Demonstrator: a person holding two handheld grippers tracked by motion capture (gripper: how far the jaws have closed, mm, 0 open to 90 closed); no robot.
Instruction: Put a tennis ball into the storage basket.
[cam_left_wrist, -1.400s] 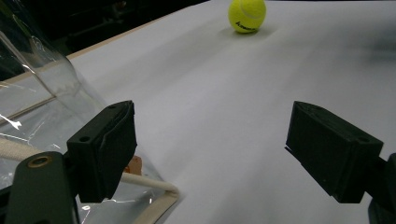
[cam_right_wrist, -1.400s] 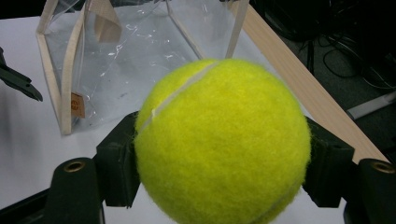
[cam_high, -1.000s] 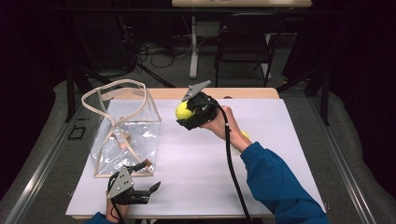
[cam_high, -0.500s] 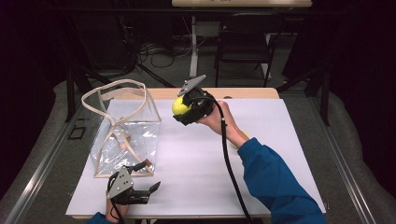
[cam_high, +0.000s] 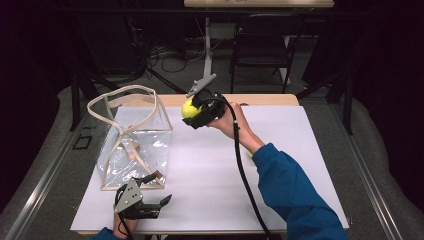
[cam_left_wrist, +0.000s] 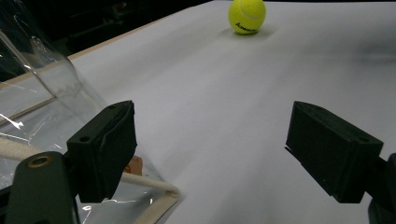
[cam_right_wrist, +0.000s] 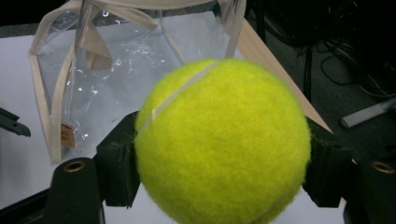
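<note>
A bench with a white sheet, a see-through bag and a ball

We see a bench (cam_high: 265, 99) with a pale wood edge at the far side. A big white sheet (cam_high: 210, 175) lies flat on it and covers almost all of the top. On the sheet, at our left, stands a clear plastic bag (cam_high: 132, 150) with cream straps and cream edges. Its top is open. A yellow tennis ball (cam_left_wrist: 247, 16) also lies on the sheet, well apart from the bag. The left hand-held gripper (cam_high: 152, 207) sits low at the near edge, just beside the bag.
</note>
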